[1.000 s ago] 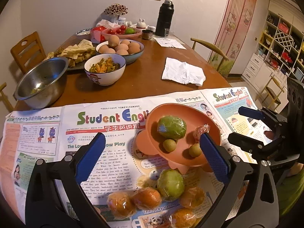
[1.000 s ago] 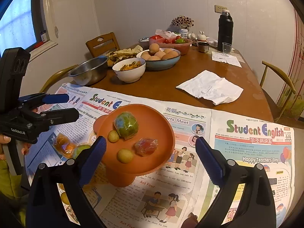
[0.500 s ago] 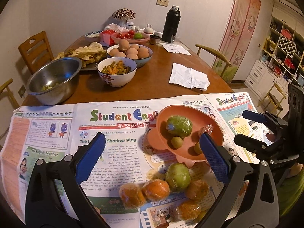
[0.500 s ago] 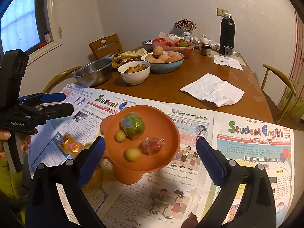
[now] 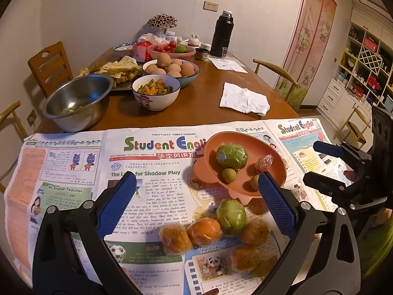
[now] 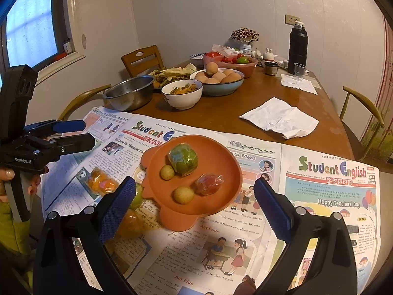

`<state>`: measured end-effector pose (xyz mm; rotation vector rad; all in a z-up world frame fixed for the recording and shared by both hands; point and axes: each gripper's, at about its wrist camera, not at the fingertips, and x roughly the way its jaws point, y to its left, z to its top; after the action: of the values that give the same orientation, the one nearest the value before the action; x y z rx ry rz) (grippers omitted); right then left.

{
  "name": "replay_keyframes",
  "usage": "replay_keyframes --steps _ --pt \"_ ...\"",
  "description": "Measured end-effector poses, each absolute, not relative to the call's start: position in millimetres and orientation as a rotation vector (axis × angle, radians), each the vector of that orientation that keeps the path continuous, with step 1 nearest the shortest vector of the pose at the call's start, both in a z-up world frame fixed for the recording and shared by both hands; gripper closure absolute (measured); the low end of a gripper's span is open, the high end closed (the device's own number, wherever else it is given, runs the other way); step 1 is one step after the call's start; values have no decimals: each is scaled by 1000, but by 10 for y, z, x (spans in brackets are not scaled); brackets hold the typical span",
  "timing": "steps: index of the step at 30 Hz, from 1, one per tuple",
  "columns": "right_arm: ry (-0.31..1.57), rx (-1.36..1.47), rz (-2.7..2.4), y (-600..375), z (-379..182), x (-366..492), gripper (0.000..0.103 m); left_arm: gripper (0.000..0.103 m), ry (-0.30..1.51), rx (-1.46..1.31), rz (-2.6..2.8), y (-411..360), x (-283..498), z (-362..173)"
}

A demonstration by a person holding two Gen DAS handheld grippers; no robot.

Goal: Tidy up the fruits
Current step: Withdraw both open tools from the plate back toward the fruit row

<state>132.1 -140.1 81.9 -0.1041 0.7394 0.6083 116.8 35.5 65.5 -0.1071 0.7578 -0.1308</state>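
The left gripper (image 5: 196, 201) hangs above the newspaper (image 5: 157, 186) with its blue-padded fingers (image 5: 118, 204) spread wide and nothing between them. Just below and between those fingers lies a cluster of wrapped fruit: a green fruit (image 5: 231, 215) flanked by wrapped oranges (image 5: 204, 231), more of them trailing off toward the near right. Just beyond the right finger stands the orange footed dish (image 5: 270, 152), which carries a large wrapped green fruit (image 5: 231, 156), two small yellow-green fruits (image 5: 229, 175) and a red wrapped piece (image 5: 264, 161).

The right gripper (image 6: 195, 204) is likewise spread wide and holds nothing. The dish (image 6: 221, 152) sits directly ahead between its fingers, the same four items on it. To the left of its left finger, the loose oranges (image 6: 102, 184) lie on the paper, partly hidden behind the finger. Farther left, the other gripper shows in side view, held in a hand (image 6: 14, 184).

Past the newspaper, on the wooden table (image 5: 201, 103), stand a steel bowl (image 5: 76, 100), a white bowl of vegetables (image 5: 156, 94), a blue bowl of eggs (image 5: 172, 70), a crumpled white napkin (image 5: 244, 99) and a black thermos (image 5: 223, 34).
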Motion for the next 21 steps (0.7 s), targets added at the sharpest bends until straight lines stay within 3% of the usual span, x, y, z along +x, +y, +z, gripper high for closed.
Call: replay_keyframes --steps 21 --pt "741 -128 664 -1272 812 1045 6 10 763 -90 -100 402 925 602"
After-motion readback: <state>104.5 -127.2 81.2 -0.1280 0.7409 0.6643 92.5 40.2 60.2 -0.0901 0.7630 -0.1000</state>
